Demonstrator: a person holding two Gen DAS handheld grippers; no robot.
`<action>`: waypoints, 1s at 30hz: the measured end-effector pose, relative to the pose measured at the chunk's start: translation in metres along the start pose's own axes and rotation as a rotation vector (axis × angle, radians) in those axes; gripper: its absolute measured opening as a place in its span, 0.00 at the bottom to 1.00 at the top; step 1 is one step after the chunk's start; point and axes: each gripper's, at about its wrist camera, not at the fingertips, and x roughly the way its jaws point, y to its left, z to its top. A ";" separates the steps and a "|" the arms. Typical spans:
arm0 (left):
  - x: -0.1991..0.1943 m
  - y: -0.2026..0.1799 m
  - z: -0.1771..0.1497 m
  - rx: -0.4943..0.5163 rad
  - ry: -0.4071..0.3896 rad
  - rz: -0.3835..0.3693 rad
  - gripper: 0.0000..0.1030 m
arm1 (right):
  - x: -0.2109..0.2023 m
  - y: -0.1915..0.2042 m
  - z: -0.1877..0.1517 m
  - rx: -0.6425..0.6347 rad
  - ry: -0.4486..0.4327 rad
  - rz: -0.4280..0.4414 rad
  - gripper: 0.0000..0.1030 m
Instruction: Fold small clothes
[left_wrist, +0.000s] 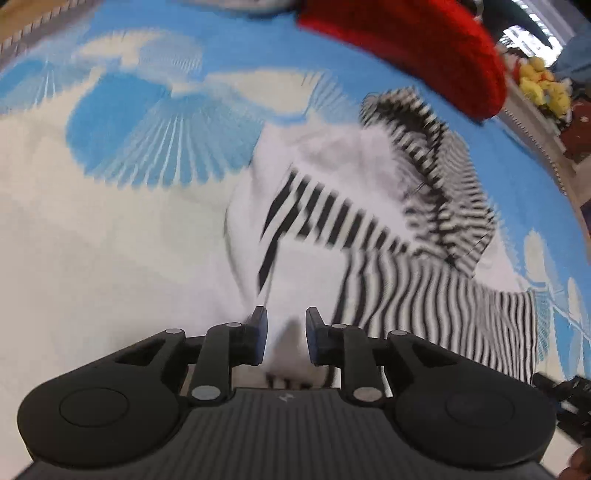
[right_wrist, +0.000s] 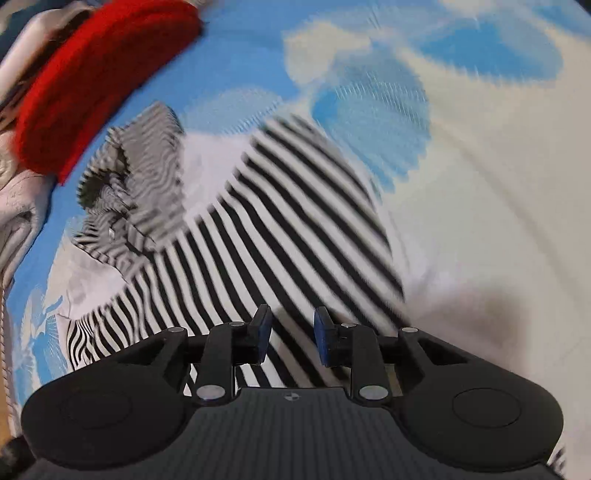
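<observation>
A small black-and-white striped garment (left_wrist: 369, 221) with white panels lies partly folded on a blue and white patterned cloth (left_wrist: 129, 122). My left gripper (left_wrist: 286, 332) is open just above the garment's white near edge, with fabric showing between its pads. In the right wrist view the same striped garment (right_wrist: 277, 229) fills the middle. My right gripper (right_wrist: 291, 336) is open over its striped near edge, holding nothing. Both views are motion-blurred.
A red knitted item (left_wrist: 424, 48) lies at the far side of the garment; it also shows in the right wrist view (right_wrist: 96, 81). Pale crumpled fabric (right_wrist: 18, 206) lies at the left. Yellow soft toys (left_wrist: 543, 85) sit beyond the cloth's right edge.
</observation>
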 end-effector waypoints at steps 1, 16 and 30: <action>-0.006 -0.004 0.001 0.013 -0.023 0.006 0.24 | -0.009 0.004 0.001 -0.031 -0.036 0.000 0.26; -0.047 -0.034 -0.009 0.109 -0.168 0.068 0.44 | -0.089 0.018 0.009 -0.304 -0.315 -0.036 0.27; -0.071 -0.040 0.006 0.024 -0.452 0.176 0.74 | -0.104 0.016 0.011 -0.322 -0.425 0.137 0.50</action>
